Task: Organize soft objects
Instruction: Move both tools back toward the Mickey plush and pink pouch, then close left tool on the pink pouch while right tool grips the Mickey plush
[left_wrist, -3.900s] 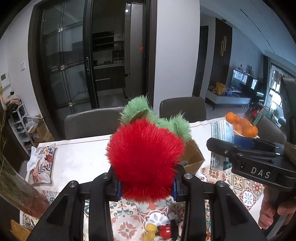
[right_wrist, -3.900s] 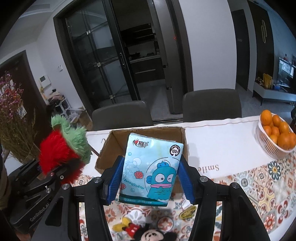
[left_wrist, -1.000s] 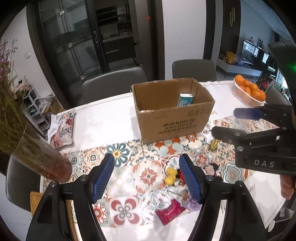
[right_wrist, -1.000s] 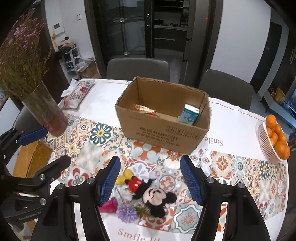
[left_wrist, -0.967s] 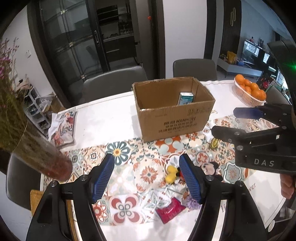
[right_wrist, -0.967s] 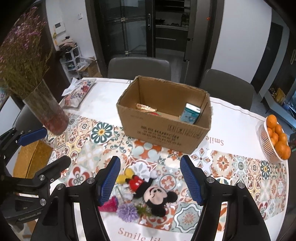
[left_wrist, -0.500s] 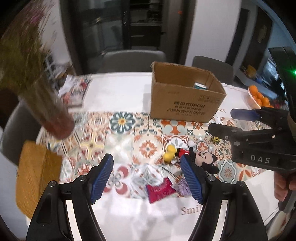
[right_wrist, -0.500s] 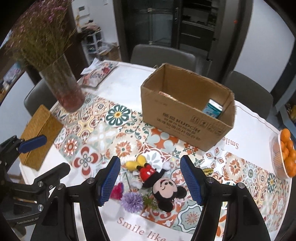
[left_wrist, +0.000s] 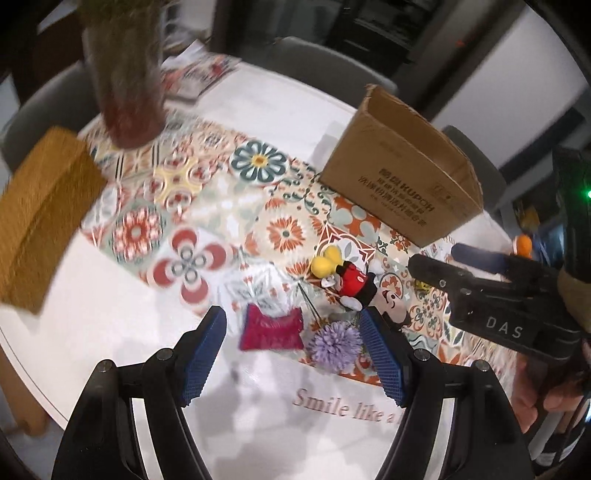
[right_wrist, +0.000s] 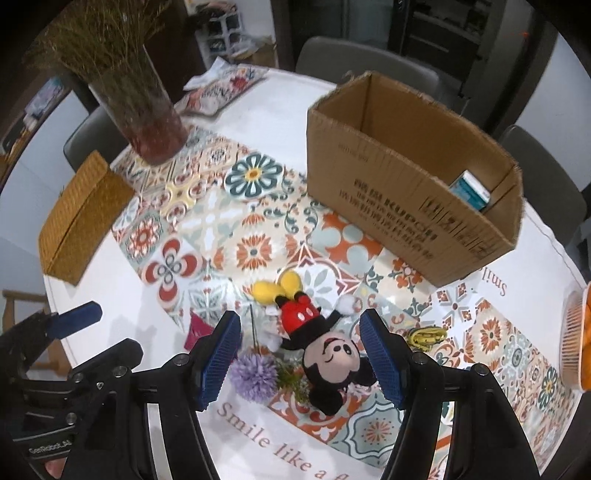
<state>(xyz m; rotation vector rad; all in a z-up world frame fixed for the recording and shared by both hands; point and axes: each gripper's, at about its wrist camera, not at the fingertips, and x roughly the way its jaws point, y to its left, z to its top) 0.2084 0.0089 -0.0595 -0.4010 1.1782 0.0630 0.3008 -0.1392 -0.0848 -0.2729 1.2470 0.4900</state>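
A Mickey Mouse plush lies on the patterned tablecloth, head toward me; it also shows in the left wrist view. A purple pompom flower and a red soft pouch lie beside it; both also show in the right wrist view, the flower and the pouch. My left gripper is open and empty above the pouch and flower. My right gripper is open and empty above the plush. The cardboard box holds a blue tissue pack.
A glass vase of dried flowers stands at the far left. A woven yellow box sits at the table's left edge. A basket of oranges is at the right edge. A small yellow item lies right of the plush. Chairs surround the table.
Both grippers have dropped lower and closer to the toys on the cloth. The views tilted down toward the table. Both jaws stay open and empty.
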